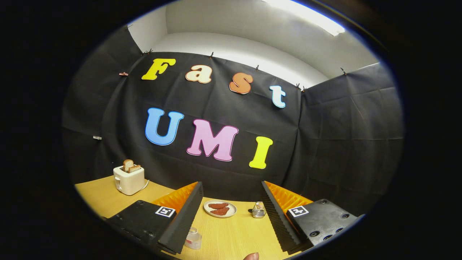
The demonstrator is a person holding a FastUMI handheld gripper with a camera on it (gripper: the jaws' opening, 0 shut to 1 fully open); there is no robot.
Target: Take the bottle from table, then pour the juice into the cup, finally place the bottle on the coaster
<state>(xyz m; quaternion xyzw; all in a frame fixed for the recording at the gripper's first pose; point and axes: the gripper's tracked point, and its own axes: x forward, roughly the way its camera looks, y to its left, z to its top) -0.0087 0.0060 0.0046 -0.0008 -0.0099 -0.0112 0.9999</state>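
One toaster [129, 180] stands on one table [231, 236], with two slices of toast [130, 165] in it. One plate [220, 208] carries two brown pieces of food [218, 208]. There is one cup [194, 238], one small faceted glass [258, 210], and two fingers [182, 216] on one gripper [231, 220], set wide apart.

Around you hangs a black cloth wall [223, 108], creased and pinned along its top edge with small clips, folding at the corners into side panels on either hand. Above it you see a plain white wall [231, 47] and a pale ceiling, where a long strip light [306, 16] glows bright (its glare washes out the fitting's outline). Below, a light wooden table [231, 234] spreads out to meet the cloth. Far off to one side on it stands a white toaster [129, 179] with two slices of toast poking up.
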